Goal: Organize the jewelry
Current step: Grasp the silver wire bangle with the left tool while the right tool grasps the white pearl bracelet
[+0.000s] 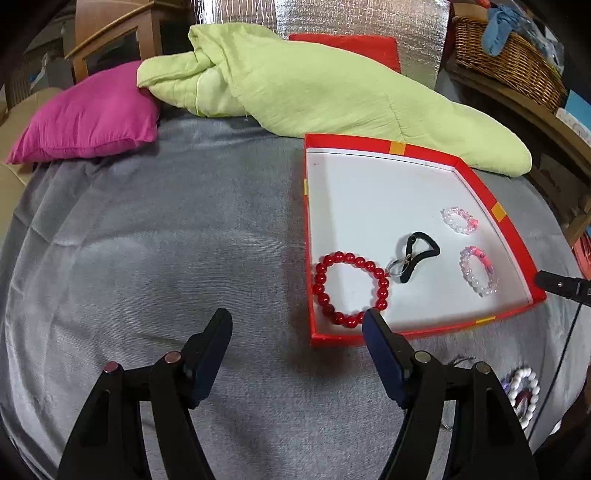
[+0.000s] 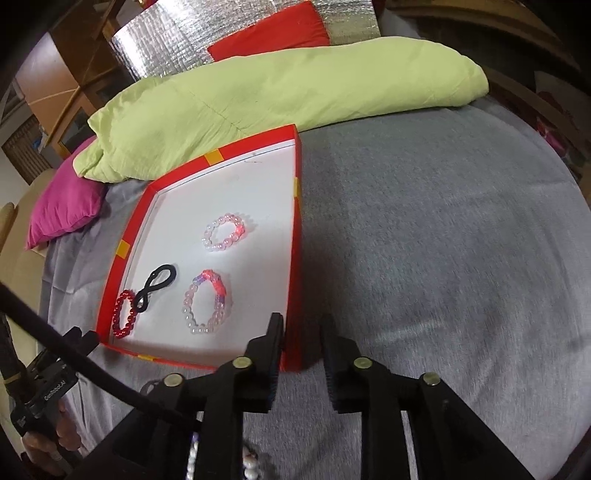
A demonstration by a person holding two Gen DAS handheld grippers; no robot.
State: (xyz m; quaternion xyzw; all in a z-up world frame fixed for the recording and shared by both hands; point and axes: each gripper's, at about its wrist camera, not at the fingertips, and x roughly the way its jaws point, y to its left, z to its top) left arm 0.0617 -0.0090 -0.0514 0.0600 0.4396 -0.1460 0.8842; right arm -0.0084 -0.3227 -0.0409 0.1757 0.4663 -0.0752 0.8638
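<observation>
A red box with a white floor [image 1: 369, 192] [image 2: 258, 199] lies on the grey bedspread. In it lie a red bead bracelet [image 1: 350, 293] [image 2: 123, 314], a black hair tie with a metal ring [image 1: 413, 256] [image 2: 155, 286] and two pink bead bracelets [image 1: 460, 220] [image 1: 477, 270] [image 2: 225, 232] [image 2: 207, 302]. My left gripper [image 1: 297, 323] is open and empty, just in front of the box's near left corner. My right gripper [image 2: 301, 325] is open and empty, at the box's near right corner. White bead jewellery [image 1: 524, 391] [image 2: 251, 463] lies on the bedspread before the box.
A green folded quilt [image 1: 314, 96] [image 2: 280, 92] lies behind the box. A magenta pillow [image 1: 88, 118] [image 2: 62, 203] is at the far left. A wicker basket [image 1: 506, 59] stands on a shelf to the right. A red cushion [image 2: 273, 33] leans against silver foil.
</observation>
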